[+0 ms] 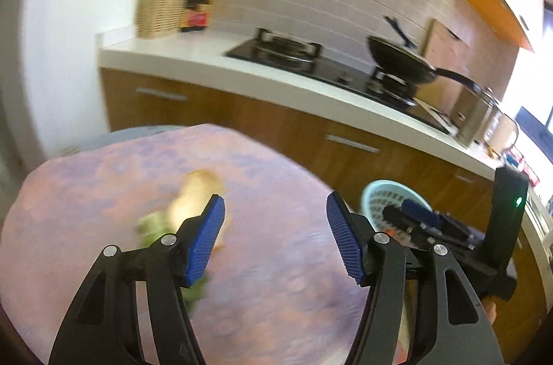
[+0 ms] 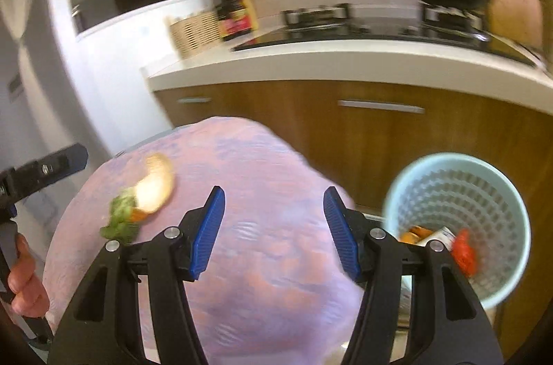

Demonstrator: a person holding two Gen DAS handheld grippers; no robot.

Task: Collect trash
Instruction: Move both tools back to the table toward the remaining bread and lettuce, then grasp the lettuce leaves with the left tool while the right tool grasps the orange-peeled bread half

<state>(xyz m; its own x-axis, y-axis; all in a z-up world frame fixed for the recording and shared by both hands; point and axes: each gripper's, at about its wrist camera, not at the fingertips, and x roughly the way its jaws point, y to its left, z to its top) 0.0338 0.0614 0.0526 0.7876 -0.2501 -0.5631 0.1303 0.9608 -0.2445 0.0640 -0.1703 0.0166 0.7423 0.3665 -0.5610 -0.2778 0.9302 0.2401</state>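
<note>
1. By my reading the job is partly done: the pale blue perforated plastic waste basket (image 2: 459, 227) at about 4 o'clock in the right wrist view already holds several scraps, among them a red crumpled piece (image 2: 465, 252), something orange and a white wrapper.
2. What is left, as far as can be seen, is one cluster on the pink-and-lilac patterned tablecloth (image 2: 262, 261): a pale curved slice of bread (image 2: 157, 185) touching a small heap of green leafy scraps (image 2: 121, 216) with an orange bit between them.
3. That cluster lies at about 10 o'clock from the right gripper (image 2: 273, 227), well apart from the basket.
4. The slice's long axis runs roughly from 1 to 7 o'clock, its lower end meeting the greens.
5. The right gripper's tongs stand wide and hold nothing.
6. The left gripper (image 1: 276, 233) is likewise wide and empty, the blurred scraps just behind its left finger.
</note>
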